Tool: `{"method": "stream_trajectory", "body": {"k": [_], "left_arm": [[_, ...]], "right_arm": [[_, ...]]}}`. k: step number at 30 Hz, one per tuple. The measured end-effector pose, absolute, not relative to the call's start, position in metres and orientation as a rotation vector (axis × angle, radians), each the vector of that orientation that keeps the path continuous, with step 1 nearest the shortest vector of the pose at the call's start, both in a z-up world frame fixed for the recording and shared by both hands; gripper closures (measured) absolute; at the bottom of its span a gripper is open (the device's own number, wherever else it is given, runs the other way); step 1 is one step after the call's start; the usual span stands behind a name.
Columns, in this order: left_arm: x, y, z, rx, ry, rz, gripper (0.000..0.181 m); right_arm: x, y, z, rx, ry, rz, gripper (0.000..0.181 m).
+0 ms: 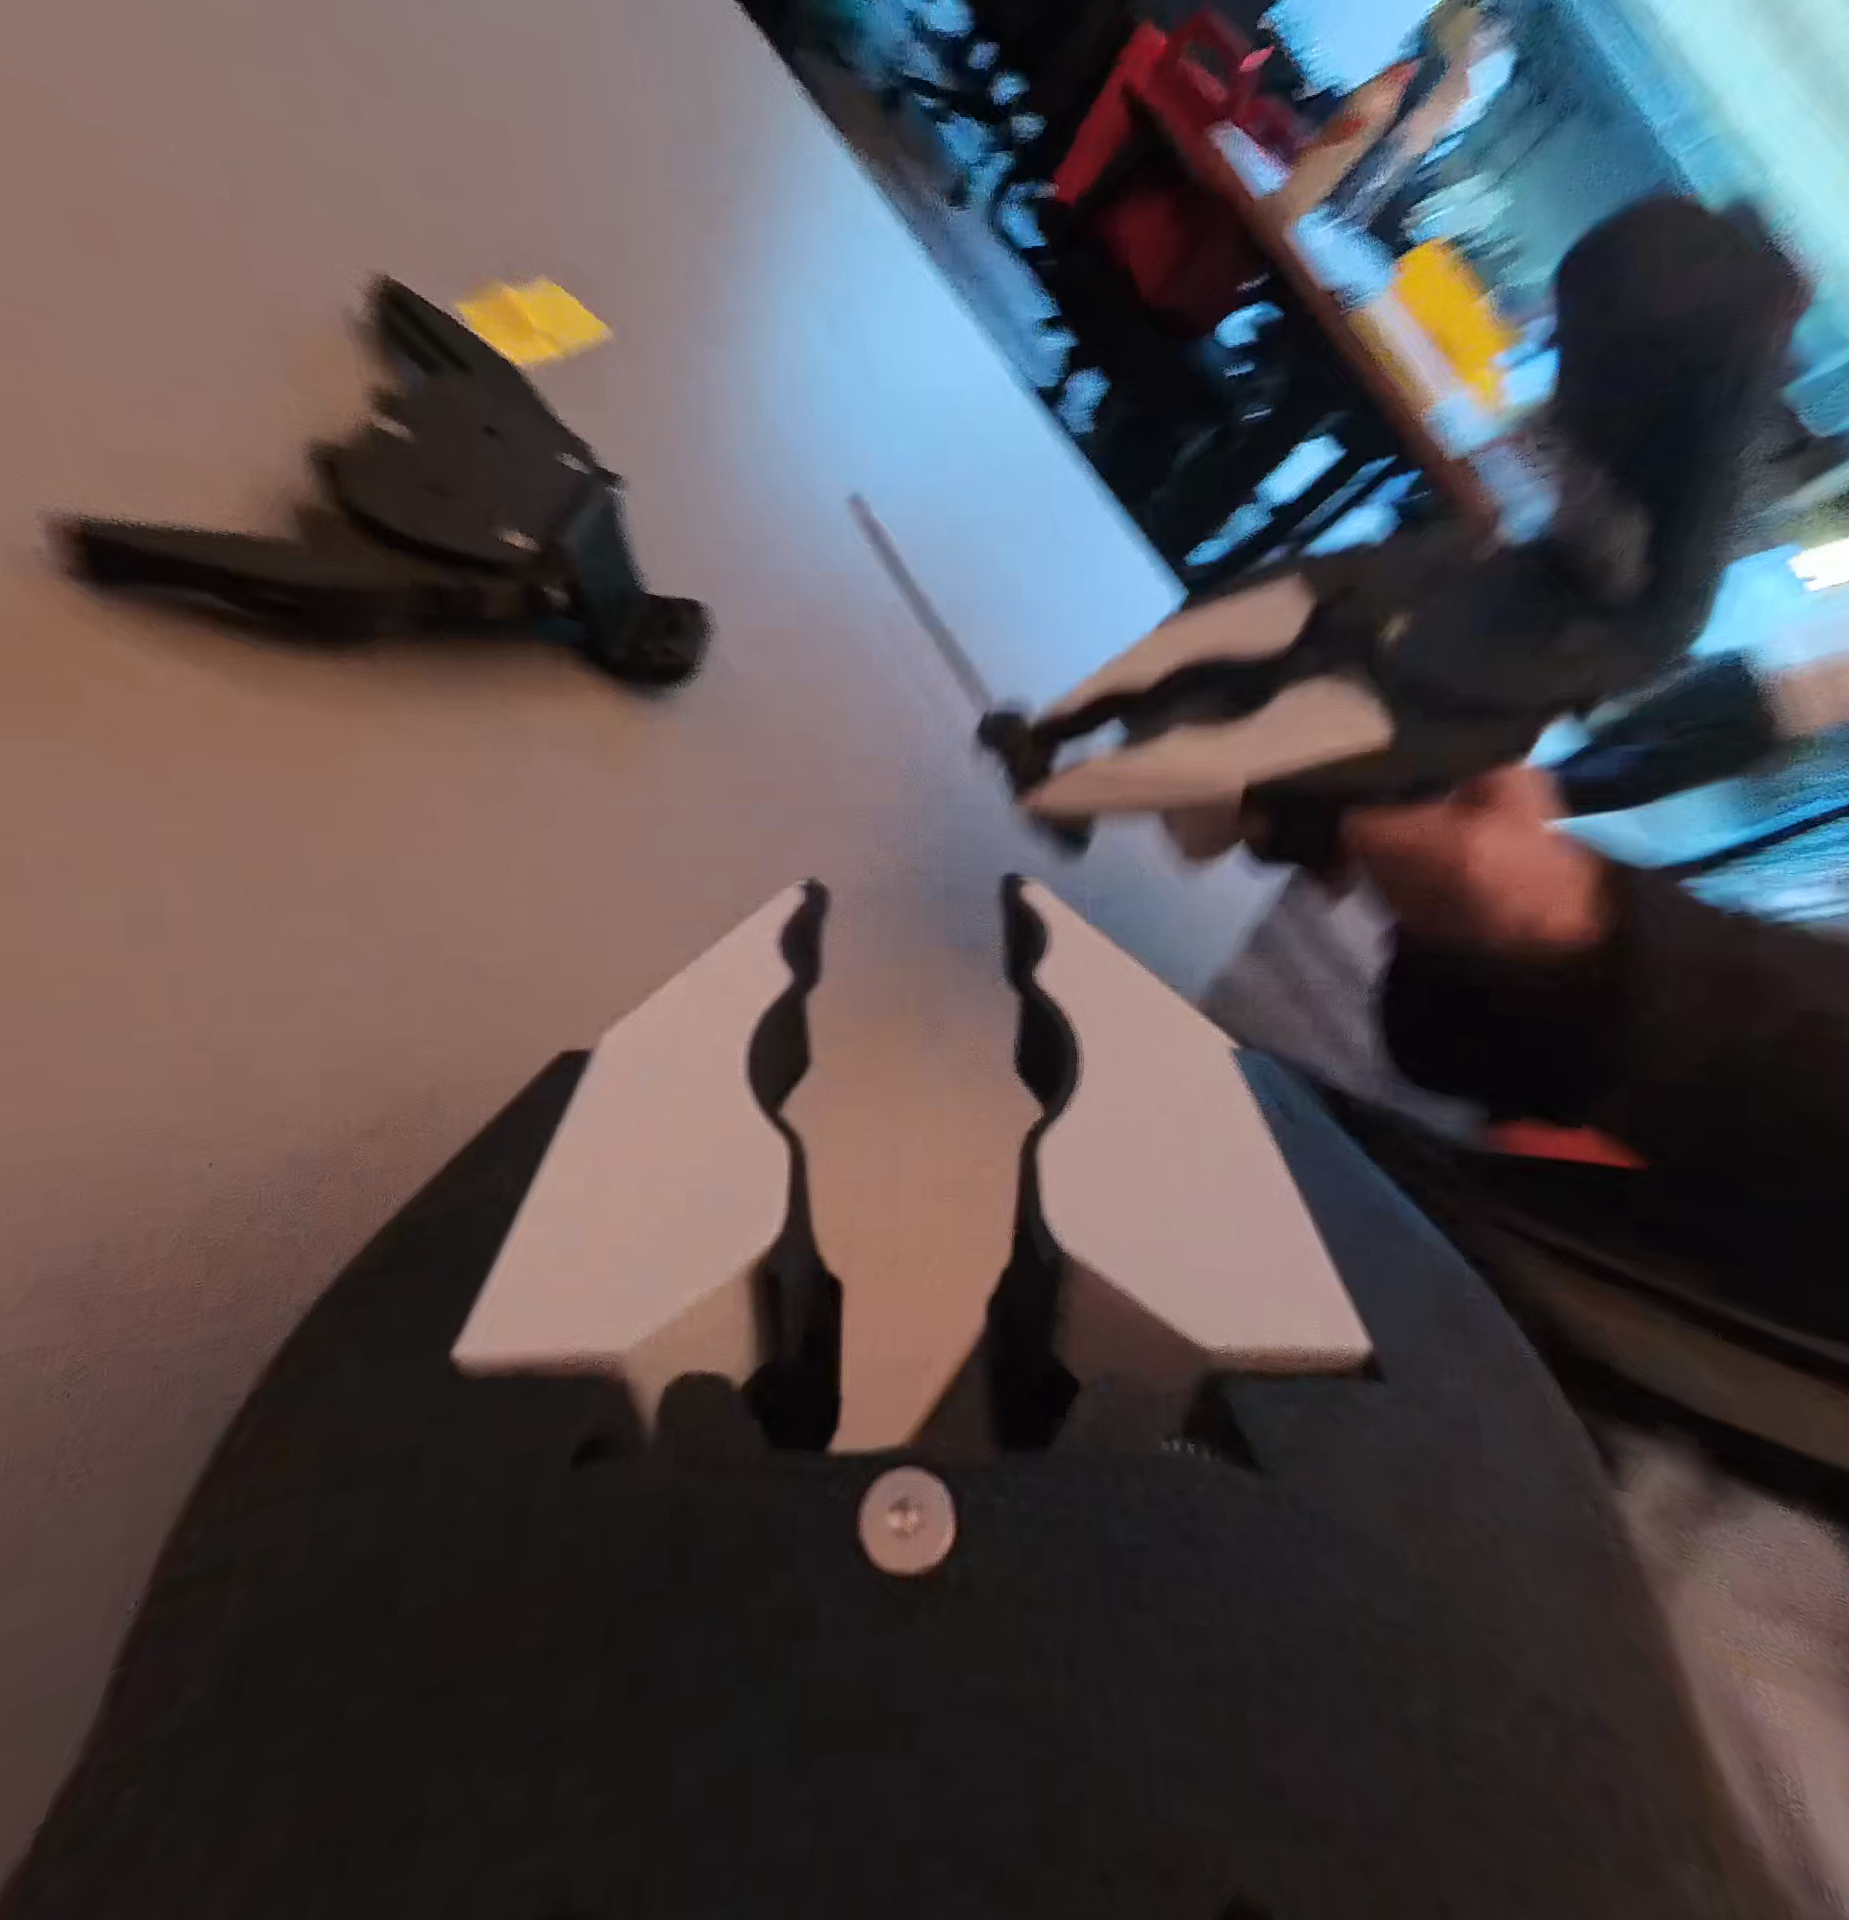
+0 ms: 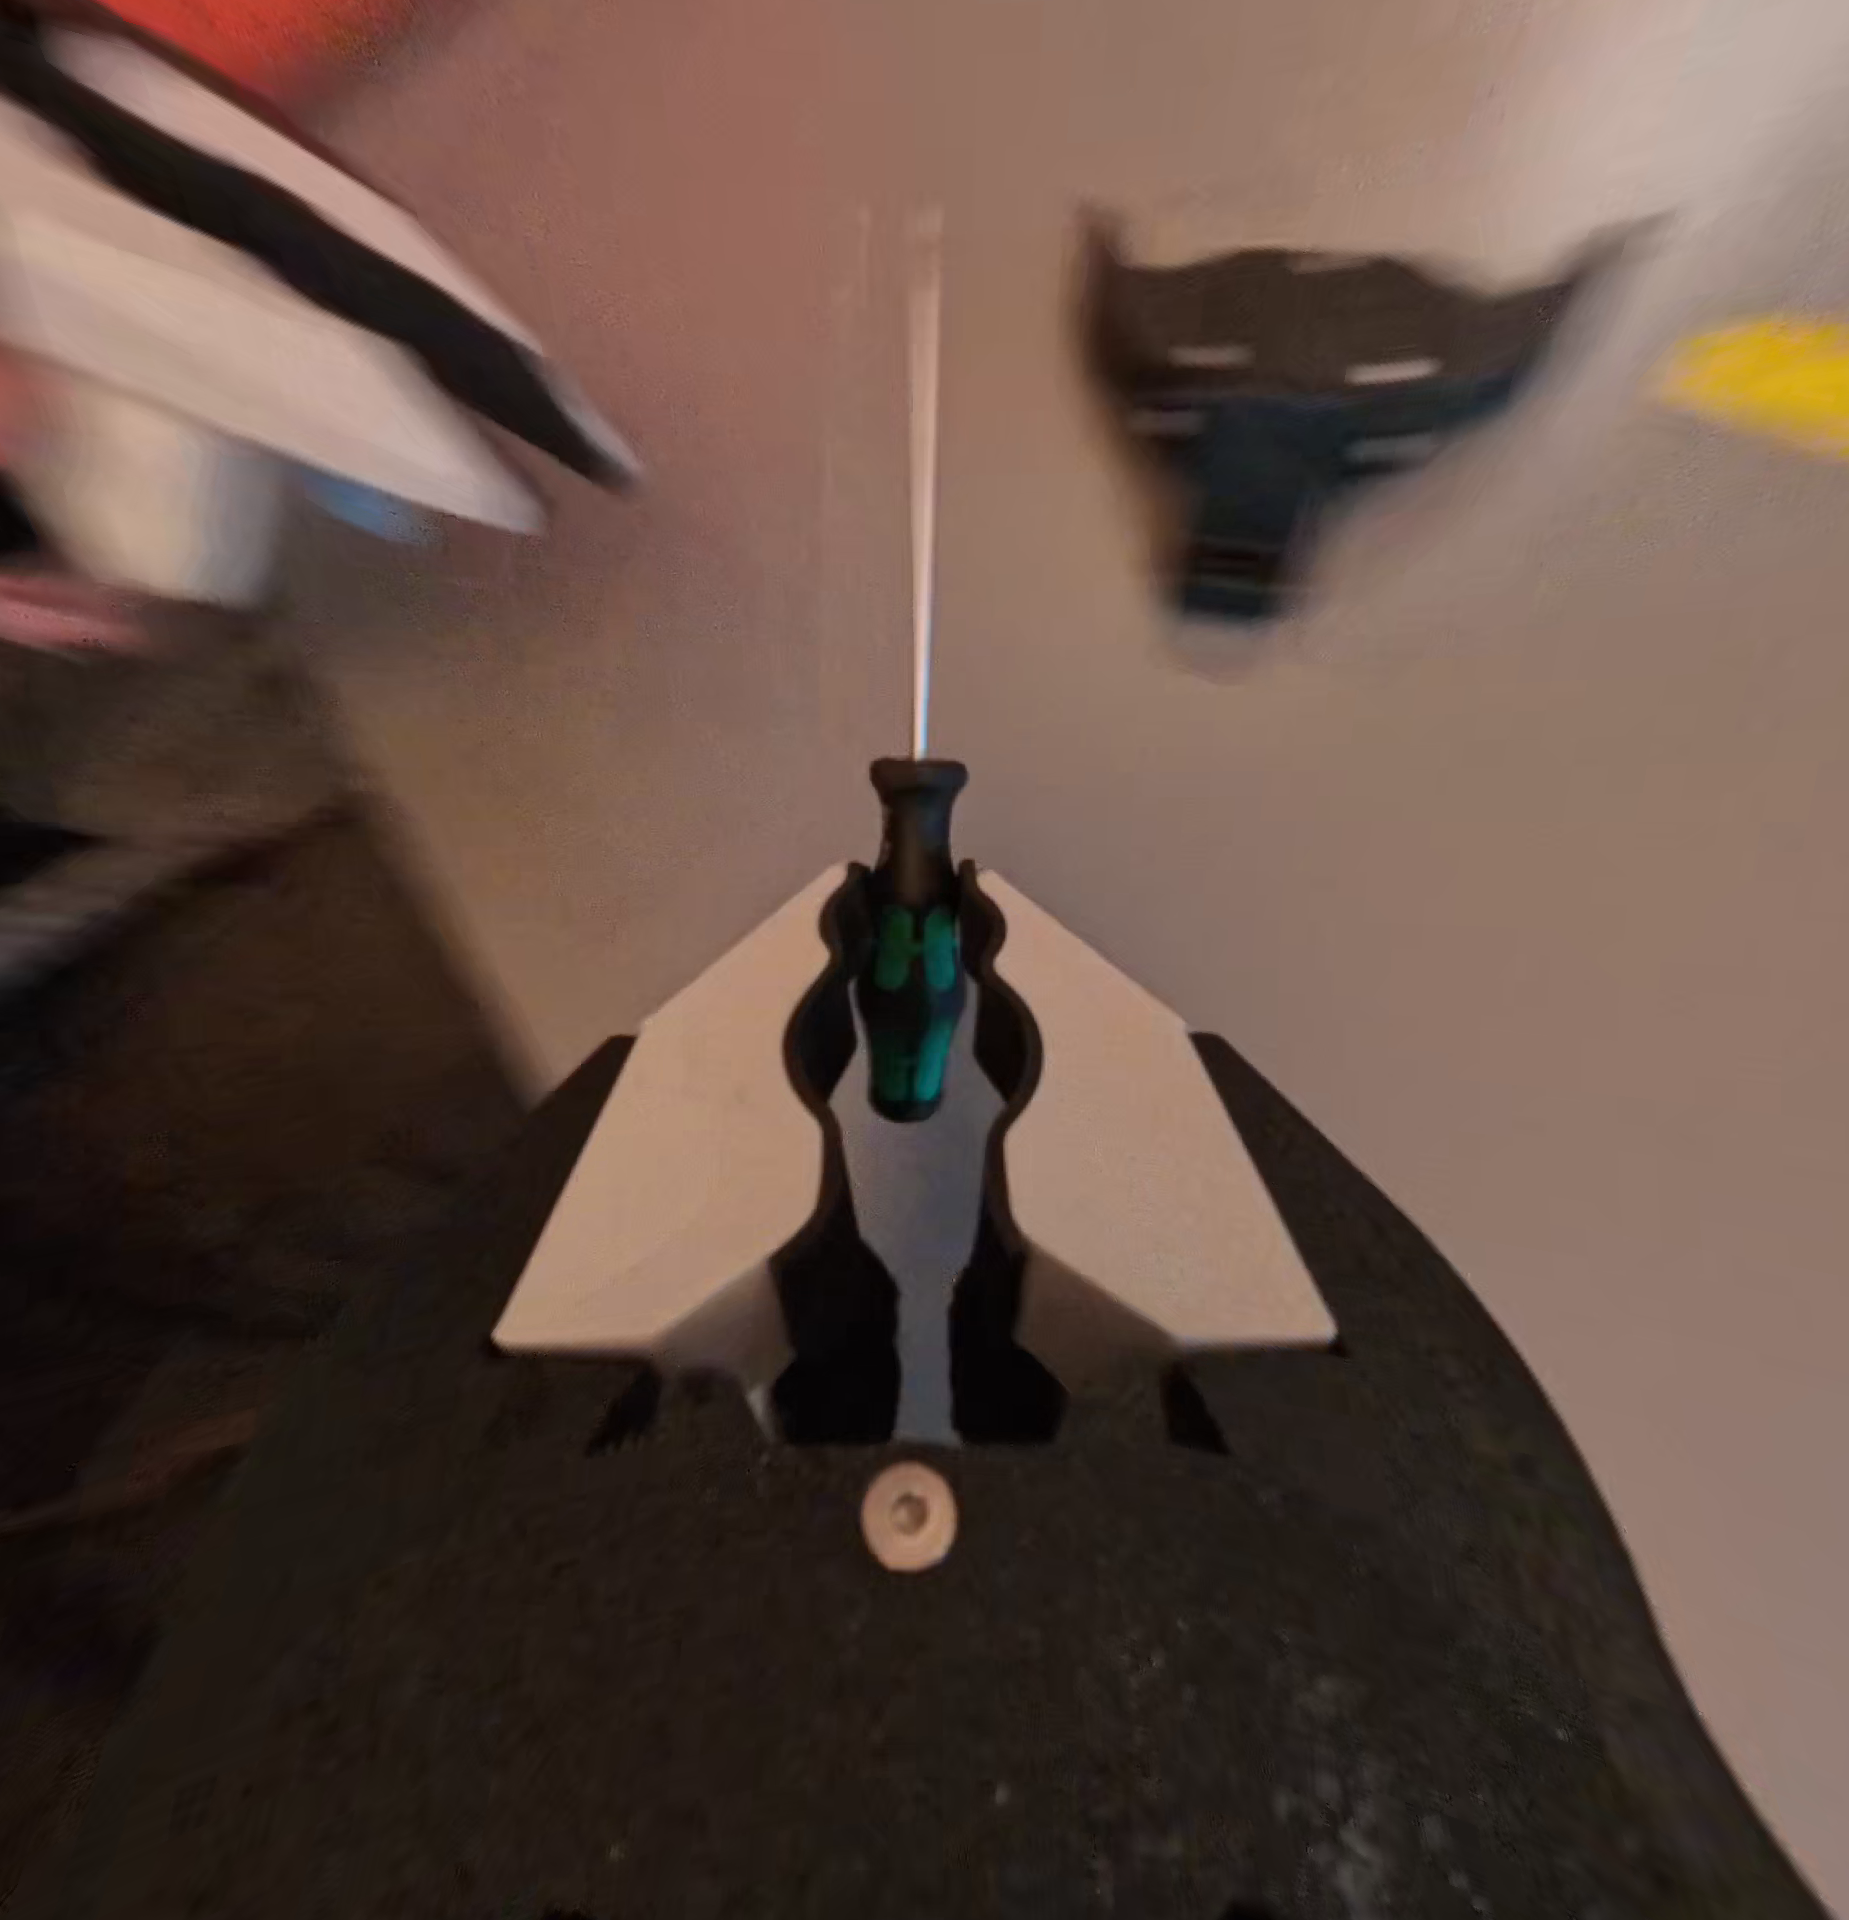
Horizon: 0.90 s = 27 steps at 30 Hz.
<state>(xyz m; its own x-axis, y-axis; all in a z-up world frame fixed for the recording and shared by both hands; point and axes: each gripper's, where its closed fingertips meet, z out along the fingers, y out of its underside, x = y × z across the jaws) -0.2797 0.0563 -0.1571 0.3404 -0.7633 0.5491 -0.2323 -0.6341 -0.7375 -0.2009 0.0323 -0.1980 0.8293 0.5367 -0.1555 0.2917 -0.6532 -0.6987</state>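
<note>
Right gripper [image 2: 912,883] clamps a screwdriver [image 2: 912,997]; left gripper [image 1: 912,904] gapes empty near a black part [image 1: 452,499].

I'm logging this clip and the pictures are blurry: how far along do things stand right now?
Done: the right gripper is shut on the screwdriver, its thin shaft pointing forward over the table. In hand: the left gripper is open and empty, in the air. Untouched: the black part lies on the table beside a yellow slip, neither gripper on it.
</note>
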Motion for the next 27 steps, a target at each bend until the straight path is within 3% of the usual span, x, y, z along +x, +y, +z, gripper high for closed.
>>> {"method": "stream_trajectory", "body": {"k": [4, 12, 15, 21, 27], "left_arm": [[-0.303, 0.083, -0.154, -1.967, 0.966, -0.825, 0.136], [-0.339, 0.075, -0.174, -2.083, 0.936, -0.693, 0.136], [-0.351, 0.072, -0.169, -2.079, 0.906, -0.659, 0.136], [-0.362, 0.049, -0.133, -1.973, 0.784, -0.657, 0.136], [-0.376, 0.034, -0.114, -1.881, 0.721, -0.553, 0.136]], "right_arm": [[-0.097, 0.072, -0.226, -2.589, -0.755, -0.060, 0.166], [-0.074, 0.079, -0.247, -2.823, -0.757, -0.057, 0.166], [-0.086, 0.078, -0.222, -2.650, -0.663, -0.036, 0.157], [-0.121, 0.020, -0.156, -2.218, -0.267, 0.169, 0.120], [-0.131, -0.044, -0.135, -1.959, -0.007, 0.407, 0.108]]}}
